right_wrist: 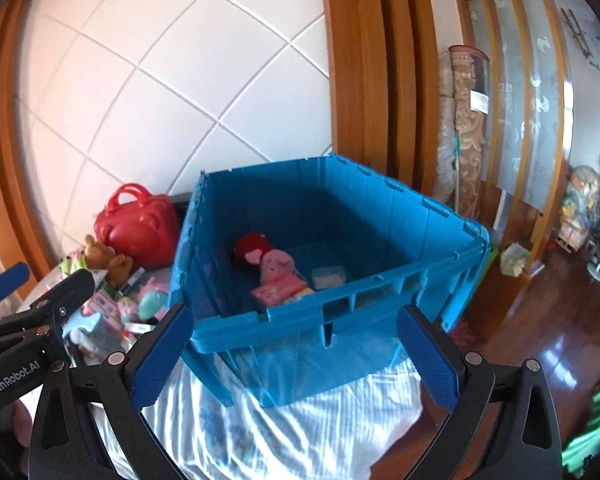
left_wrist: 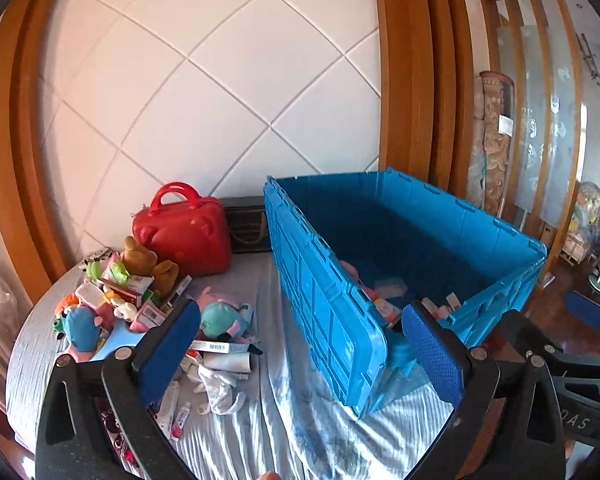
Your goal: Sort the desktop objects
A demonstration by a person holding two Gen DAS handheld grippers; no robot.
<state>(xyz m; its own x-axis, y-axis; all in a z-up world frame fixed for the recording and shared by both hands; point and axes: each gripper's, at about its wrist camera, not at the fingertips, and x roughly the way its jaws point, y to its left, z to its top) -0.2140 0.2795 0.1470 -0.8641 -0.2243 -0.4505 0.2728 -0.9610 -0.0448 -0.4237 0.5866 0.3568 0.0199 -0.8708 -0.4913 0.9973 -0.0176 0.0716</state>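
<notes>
Landmark: big blue ribbed plastic crate, open-topped, on the pale striped cloth-covered table.
Crate contents: pink plush pig toy, a red plush just behind it, a pink flat pkg and a small clear box toward the crate's right side — so sorting looks partly done, judging by this.
Unsorted pile: left of crate — brown teddy bear, blue round plush, teal-and-pink plush, white tubes and small printed boxes, all touching/overlapping.
Other: glossy red hard-shell handbag behind the pile, near crate's far-left corner.
Left gripper: jaws wide apart, nothing between them; hovers near crate's near-left corner, pile just beside its left finger.
Right gripper: jaws apart, empty; sits in front of crate's near wall.
Step in hand (my read): fetch next item from pile w/ left gripper.
How to do it well: pick a top, loose item — teal plush is nearest the crate. Close on the plush's body, not a limb. Lift clear of the crate rim before moving across, release low inside.
Risk: dragging neighbours; thin tubes may slip.
</notes>
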